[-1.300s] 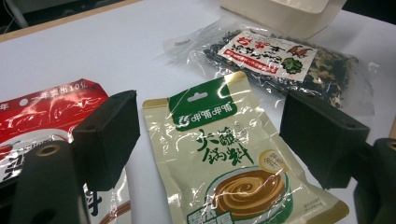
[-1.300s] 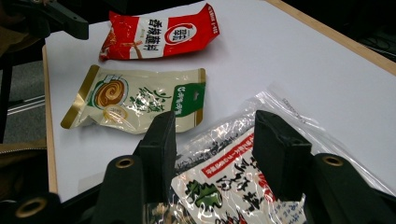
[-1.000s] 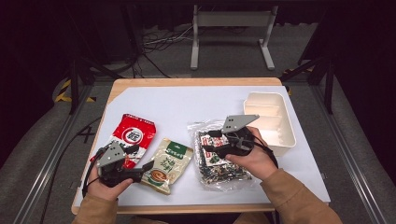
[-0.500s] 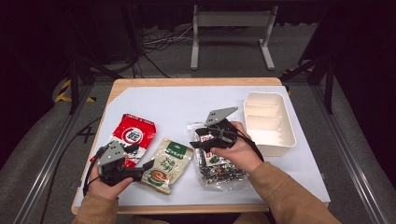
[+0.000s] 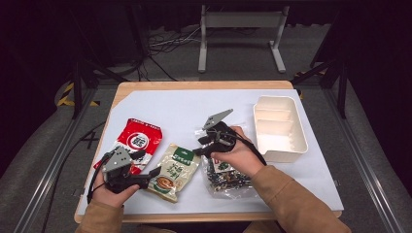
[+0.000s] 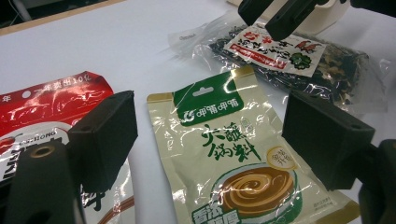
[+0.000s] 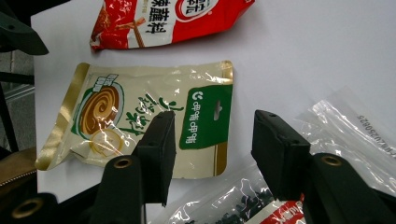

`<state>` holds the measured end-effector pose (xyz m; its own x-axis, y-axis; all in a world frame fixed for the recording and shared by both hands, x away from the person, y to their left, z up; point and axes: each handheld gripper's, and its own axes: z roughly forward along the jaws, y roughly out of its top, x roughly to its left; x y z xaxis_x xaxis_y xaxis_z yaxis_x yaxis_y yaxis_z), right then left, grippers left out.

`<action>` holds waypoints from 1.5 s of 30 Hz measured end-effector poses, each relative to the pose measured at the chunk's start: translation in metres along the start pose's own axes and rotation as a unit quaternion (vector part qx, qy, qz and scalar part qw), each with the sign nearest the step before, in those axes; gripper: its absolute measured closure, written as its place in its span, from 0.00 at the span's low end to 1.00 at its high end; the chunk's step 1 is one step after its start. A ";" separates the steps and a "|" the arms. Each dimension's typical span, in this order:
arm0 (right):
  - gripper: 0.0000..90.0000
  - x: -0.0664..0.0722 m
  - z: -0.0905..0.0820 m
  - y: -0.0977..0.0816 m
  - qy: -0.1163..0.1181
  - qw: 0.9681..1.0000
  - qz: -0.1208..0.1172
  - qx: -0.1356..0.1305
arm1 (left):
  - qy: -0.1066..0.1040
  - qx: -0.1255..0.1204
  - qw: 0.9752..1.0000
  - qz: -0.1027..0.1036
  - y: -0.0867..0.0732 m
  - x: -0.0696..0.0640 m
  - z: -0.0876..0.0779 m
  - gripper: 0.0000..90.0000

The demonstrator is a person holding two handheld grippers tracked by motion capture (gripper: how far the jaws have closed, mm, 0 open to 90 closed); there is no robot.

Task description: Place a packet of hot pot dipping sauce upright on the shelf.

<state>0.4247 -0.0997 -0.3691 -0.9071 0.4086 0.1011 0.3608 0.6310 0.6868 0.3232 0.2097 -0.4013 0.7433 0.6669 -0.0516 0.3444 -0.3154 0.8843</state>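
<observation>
Nearest the person on the white bench (image 5: 160, 104): left gripper (image 5: 151, 173), jaws wide, bracketing the near end of the beige sauce pouch (image 5: 174, 171) without pressing it. Beside it, red snack pouch (image 5: 136, 141). Right gripper (image 5: 198, 147), jaws wide and just been closing, nothing between them, above the clear seaweed bag (image 5: 226, 174) and pouch's top edge. Farther right: white divided tray (image 5: 279, 128).

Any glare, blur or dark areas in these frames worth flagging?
High view: dark surroundings, table evenly lit, slightly soft. Left gripper view: glare streaks on the clear bag; near jaws blurred. Right gripper view: shiny reflections on the green-and-cream pouch; jaws soft.
</observation>
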 end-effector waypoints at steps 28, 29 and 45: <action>0.64 -0.013 0.049 -0.009 0.058 0.991 0.086 0.082 | 0.002 0.003 1.000 -0.002 -0.002 0.000 0.002 0.20; 0.64 -0.012 0.048 -0.009 0.059 0.992 0.082 0.080 | 0.002 0.003 1.000 -0.002 -0.002 0.000 0.002 0.21; 0.75 0.005 0.057 -0.003 0.107 0.987 0.072 0.091 | 0.001 0.005 1.000 0.000 -0.001 -0.001 0.003 0.21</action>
<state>0.4319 -0.0620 -0.4121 -0.8612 0.3663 0.3523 0.5053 0.6918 0.5159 0.3241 0.2074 -0.4040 0.7421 0.6683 -0.0516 0.3506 -0.3213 0.8797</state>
